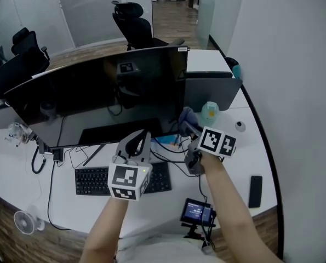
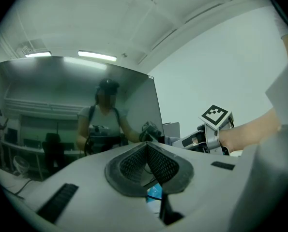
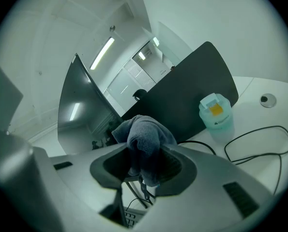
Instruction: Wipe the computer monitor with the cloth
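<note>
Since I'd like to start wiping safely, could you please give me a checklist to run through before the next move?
1. Cloth clamped in right gripper: ok.
2. Cloth touching monitor: cannot tell.
3. Left gripper empty, jaws together: ok.
4. Monitor screen dark: ok.
5. Teal bottle standing apart from the cloth: ok.

L tongs (image 2: 146,147) tips together, empty; R tongs (image 3: 146,153) clamped on cloth (image 3: 143,132).
</note>
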A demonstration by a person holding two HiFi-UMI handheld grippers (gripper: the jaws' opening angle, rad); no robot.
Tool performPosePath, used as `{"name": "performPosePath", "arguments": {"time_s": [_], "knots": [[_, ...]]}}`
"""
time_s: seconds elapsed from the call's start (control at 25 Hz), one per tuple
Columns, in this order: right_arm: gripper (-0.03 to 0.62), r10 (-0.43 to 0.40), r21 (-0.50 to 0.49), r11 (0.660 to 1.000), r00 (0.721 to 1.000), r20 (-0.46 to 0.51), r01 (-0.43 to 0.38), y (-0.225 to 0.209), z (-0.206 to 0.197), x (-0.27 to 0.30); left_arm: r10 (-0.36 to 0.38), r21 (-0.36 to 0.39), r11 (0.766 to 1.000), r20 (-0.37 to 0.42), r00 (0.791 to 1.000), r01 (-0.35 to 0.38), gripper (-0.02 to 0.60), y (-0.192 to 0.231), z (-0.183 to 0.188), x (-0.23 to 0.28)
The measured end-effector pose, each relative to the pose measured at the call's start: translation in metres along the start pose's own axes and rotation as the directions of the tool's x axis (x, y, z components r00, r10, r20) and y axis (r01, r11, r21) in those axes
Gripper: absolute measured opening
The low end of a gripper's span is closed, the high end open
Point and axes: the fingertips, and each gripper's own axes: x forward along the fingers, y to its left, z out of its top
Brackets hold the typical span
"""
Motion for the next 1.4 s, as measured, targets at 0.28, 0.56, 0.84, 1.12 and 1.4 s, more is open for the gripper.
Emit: {"name": "performPosePath", "arguments": {"time_s": [0.28, 0.56, 0.84, 1.12, 1.4], "knots": [[0.135, -0.010, 0.024, 1.000, 1.000, -0.018, 0.011, -0.012, -0.012, 0.006, 0.006, -0.037, 0.999, -0.030, 1.000, -0.007, 0.008, 0.003, -0.022, -0.003], [0.135, -0.017, 0.057, 0.998, 0.999, -0.039, 0.019, -0.027, -0.026, 0.010, 0.032, -0.128, 0.991, -0.038, 0.999, -0.037, 0.008, 0.007, -0.036, -0.002], [0.135, -0.017, 0.110, 0.994, 0.999, -0.042, 0.022, -0.037, -0.038, 0.011, 0.032, -0.149, 0.988, -0.055, 0.998, -0.040, 0.008, 0.004, -0.043, 0.002], [0.135, -0.020, 0.225, 0.974, 1.000, -0.016, 0.023, -0.048, -0.053, 0.012, 0.035, -0.152, 0.987, -0.069, 0.997, -0.045, 0.008, 0.005, -0.048, 0.001], [0.135, -0.025, 0.363, 0.932, 0.998, 0.054, 0.003, -0.052, -0.065, 0.011, 0.050, -0.169, 0.984, -0.075, 0.996, -0.062, 0.008, 0.009, -0.052, -0.006]]}}
